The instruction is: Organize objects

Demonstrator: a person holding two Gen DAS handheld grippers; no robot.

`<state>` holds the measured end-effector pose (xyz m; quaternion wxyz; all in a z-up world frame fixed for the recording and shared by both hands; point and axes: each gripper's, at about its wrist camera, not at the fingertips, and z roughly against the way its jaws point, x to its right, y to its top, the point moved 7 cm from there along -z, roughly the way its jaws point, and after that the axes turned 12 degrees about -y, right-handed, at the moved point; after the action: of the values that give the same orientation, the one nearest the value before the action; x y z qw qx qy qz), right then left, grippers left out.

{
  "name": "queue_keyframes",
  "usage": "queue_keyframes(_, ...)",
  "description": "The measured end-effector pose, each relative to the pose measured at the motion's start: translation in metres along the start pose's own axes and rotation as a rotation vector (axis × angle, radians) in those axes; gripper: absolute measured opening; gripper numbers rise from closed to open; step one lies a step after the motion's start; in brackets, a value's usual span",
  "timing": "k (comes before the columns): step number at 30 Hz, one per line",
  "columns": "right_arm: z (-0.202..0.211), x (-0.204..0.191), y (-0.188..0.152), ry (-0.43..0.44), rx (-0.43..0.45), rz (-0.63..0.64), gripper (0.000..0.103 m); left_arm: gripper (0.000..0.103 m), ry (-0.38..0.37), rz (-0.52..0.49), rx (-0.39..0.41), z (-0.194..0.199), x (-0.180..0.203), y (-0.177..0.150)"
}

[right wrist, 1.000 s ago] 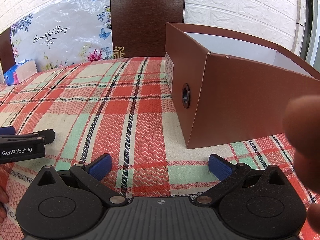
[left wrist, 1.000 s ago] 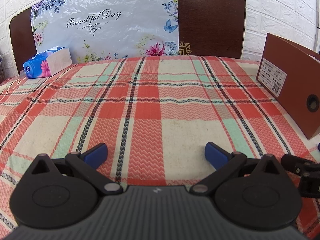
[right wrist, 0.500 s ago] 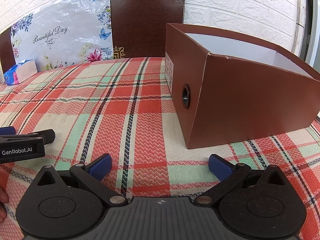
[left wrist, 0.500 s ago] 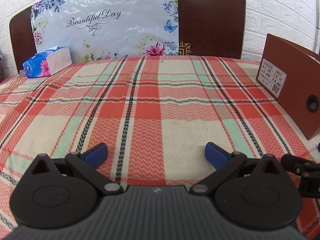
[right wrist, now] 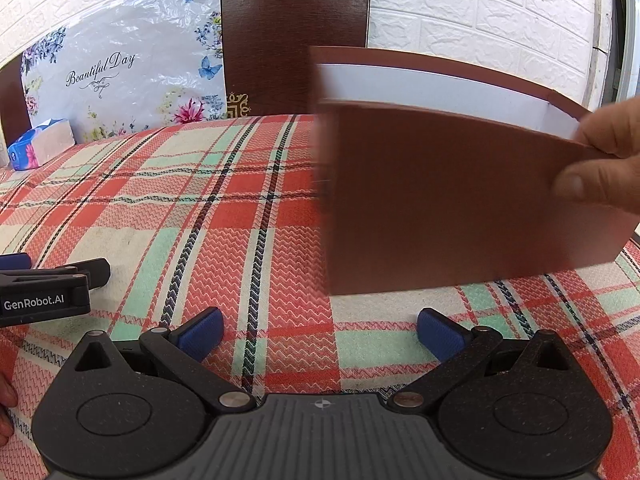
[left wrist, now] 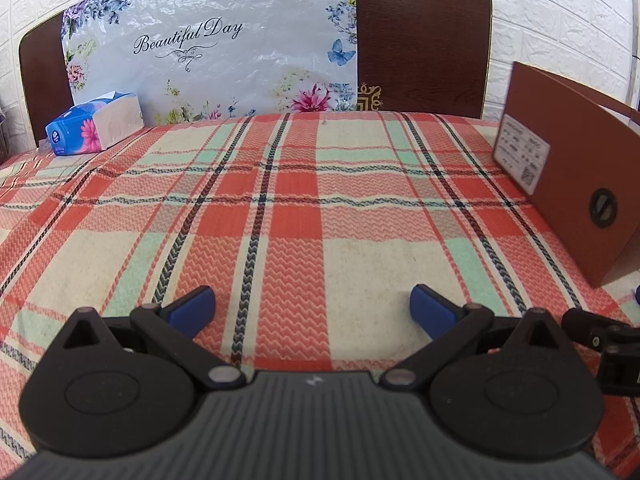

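Note:
A brown cardboard box (right wrist: pixel 452 200) with a white inside stands on the plaid cloth at the right, blurred by motion. A bare hand (right wrist: pixel 604 160) pinches its near wall at the right end. The same box (left wrist: pixel 576 184) shows at the right edge of the left wrist view, with a white label and a round hole. My right gripper (right wrist: pixel 320 332) rests low on the cloth in front of the box, open and empty. My left gripper (left wrist: pixel 312 308) is open too, with nothing between its blue pads, out on the cloth.
A blue tissue pack (left wrist: pixel 94 124) lies at the far left by a flowered plastic sheet (left wrist: pixel 216 48) and dark wooden chair backs (left wrist: pixel 420 36). The plaid tablecloth (left wrist: pixel 300 208) covers the table. A white brick wall stands behind. The left gripper's side (right wrist: pixel 44 284) shows in the right wrist view.
A hand has come in from the right and taken hold of the box, which has swung so that its long side now faces the right camera. Both grippers stay where they were.

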<state>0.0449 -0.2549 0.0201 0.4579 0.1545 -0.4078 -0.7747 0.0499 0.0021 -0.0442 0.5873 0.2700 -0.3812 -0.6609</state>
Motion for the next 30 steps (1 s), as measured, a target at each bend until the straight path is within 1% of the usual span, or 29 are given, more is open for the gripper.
queue_keyframes(6,0.002,-0.001,0.0,0.0,-0.001,0.0,0.103,0.103,-0.006,-0.01,-0.005,0.001,0.001,-0.001)
queue_keyframes(10,0.002,-0.001,-0.001,0.0,-0.001,0.001,0.103,0.103,0.015,-0.01,-0.026,0.016,0.002,-0.009)
queue_keyframes(13,0.003,-0.002,-0.001,0.001,-0.001,0.0,0.103,0.103,0.009,0.016,0.003,0.029,-0.001,-0.017)
queue_keyframes(14,0.003,-0.002,-0.001,0.0,-0.001,0.0,0.103,0.103,0.004,0.024,-0.002,0.028,-0.002,-0.016)
queue_keyframes(17,0.003,-0.002,-0.001,0.001,-0.001,0.0,0.103,0.103,0.024,0.001,-0.012,0.026,0.0,-0.016)
queue_keyframes(21,0.003,-0.003,-0.001,-0.001,-0.001,0.003,0.103,0.103,0.012,0.017,-0.008,0.027,-0.003,-0.016)
queue_keyframes(30,0.003,-0.006,-0.002,-0.007,-0.001,0.011,0.103,0.103,0.016,0.011,-0.011,0.027,-0.001,-0.016)
